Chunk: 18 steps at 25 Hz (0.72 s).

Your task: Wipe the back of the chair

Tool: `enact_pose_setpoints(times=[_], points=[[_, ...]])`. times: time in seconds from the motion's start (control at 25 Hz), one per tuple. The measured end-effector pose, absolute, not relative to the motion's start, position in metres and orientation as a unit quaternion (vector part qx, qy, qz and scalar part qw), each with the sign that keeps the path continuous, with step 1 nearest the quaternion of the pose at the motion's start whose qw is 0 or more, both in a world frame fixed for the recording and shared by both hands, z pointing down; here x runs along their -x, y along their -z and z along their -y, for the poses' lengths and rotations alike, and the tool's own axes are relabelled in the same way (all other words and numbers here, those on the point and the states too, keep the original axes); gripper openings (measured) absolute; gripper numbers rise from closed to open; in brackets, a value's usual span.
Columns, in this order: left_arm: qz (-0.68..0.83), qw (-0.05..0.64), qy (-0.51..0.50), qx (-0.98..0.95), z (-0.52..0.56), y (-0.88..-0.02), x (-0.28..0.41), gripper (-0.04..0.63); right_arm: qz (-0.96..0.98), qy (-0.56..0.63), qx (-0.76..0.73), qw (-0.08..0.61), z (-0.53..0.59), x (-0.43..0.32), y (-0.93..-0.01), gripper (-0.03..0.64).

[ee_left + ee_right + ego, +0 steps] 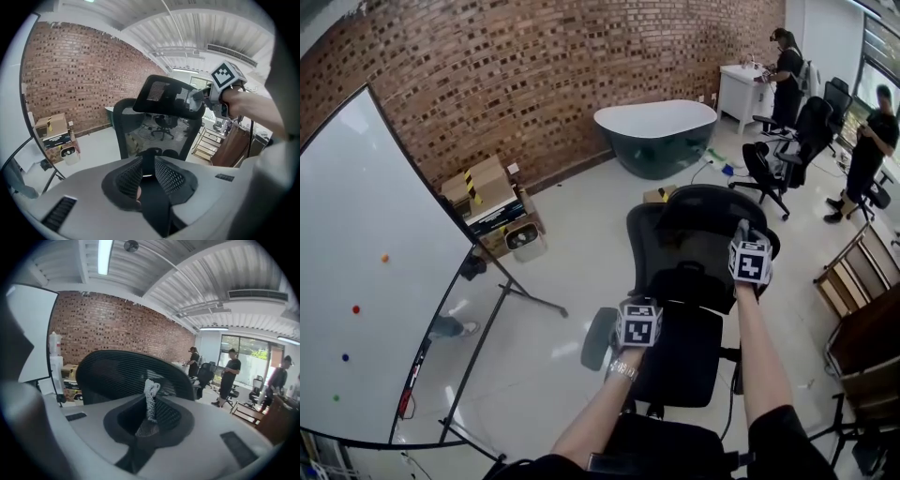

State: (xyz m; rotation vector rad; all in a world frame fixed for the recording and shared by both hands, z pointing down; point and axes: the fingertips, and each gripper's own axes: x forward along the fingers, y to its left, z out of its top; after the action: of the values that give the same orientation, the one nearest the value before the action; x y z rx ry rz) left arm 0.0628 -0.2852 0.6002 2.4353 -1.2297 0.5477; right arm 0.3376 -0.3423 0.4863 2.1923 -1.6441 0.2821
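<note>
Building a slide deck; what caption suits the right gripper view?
Right tool, shut on a white cloth, faces the chair's black mesh headrest.

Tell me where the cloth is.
In the right gripper view, the cloth is pinched in the right hand-held gripper, at the right end of the headrest.

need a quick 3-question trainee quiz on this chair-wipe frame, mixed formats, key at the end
1. Multiple choice: what does the right gripper hold?
A) a white cloth
B) a sponge
C) nothing
2. True or false: the whiteboard stands at the person's right.
3. Fill in: the right gripper is up by the chair's ______.
Key: 1 A. 2 false, the whiteboard is at the left. 3 headrest.
</note>
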Motion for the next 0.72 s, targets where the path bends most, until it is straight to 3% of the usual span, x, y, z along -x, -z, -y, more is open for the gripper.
enact_pose_setpoints(times=[0.16, 0.28, 0.44, 0.56, 0.72], points=[[0.423, 0.190, -0.187, -0.866, 0.281, -0.600, -0.081, 0.080, 0.538, -0.115, -0.816, 0.180, 0.293, -0.399, -0.490, 0.046], [0.427, 0.188, -0.185, -0.865, 0.285, -0.596, -0.080, 0.080, 0.532, -0.135, -0.823, 0.148, 0.275, -0.400, -0.491, 0.046], [0.442, 0.182, -0.199, -0.856, 0.293, -0.600, -0.069, 0.069, 0.642, -0.136, -0.742, 0.136, 0.320, -0.279, -0.504, 0.046], [0.460, 0.173, -0.213, -0.844, 0.296, -0.592, -0.059, 0.040, 0.703, -0.148, -0.674, 0.169, 0.372, -0.180, -0.551, 0.046], [0.475, 0.186, -0.215, -0.833, 0.296, -0.586, -0.044, 0.040, 0.736, -0.132, -0.629, 0.212, 0.427, -0.106, -0.600, 0.044]])
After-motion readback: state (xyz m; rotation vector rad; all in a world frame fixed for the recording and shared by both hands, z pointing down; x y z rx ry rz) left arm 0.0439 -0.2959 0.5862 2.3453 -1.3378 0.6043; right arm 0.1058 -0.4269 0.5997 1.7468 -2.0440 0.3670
